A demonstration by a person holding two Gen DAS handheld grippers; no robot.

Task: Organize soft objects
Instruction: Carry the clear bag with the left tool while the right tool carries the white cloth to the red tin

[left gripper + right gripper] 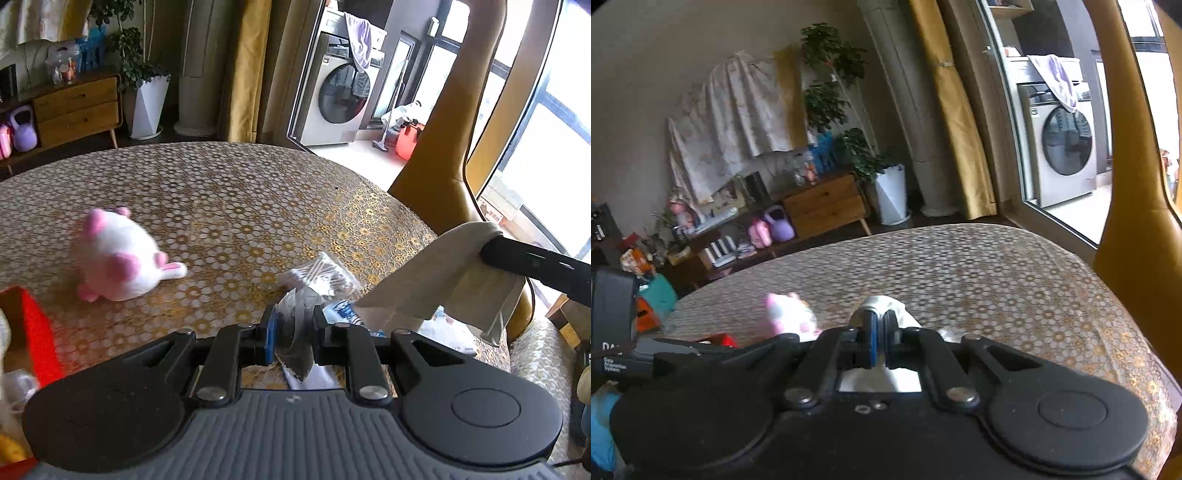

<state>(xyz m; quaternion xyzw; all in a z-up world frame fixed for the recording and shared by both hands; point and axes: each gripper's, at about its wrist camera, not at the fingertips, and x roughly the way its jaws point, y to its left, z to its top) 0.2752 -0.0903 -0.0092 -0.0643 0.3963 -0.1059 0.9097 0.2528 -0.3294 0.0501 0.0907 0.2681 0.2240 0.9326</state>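
Table [229, 192] covered in a glossy cloth printed with small gold and white rings. The left gripper [293, 332], black with a blue pad on one finger, tilts down toward the table; its jaws are nearly together, pinching a crinkled clear plastic bag [295, 332] with white contents and blue print, the bag hanging limp between the fingers. The right gripper [881, 332] points shallowly down across the table, jaws closed tight on a soft beige cloth [436, 273]. In the left wrist view that cloth drapes from the right gripper's black fingers at the right edge, its long side running down and to the left toward the bag, folds slack. A fluffy white and pink plush toy [118, 254], rounded, lies on its side on the table to the left, well apart from both grippers, its pink ears pointing away. A red box [37, 332] sits at the near left edge.
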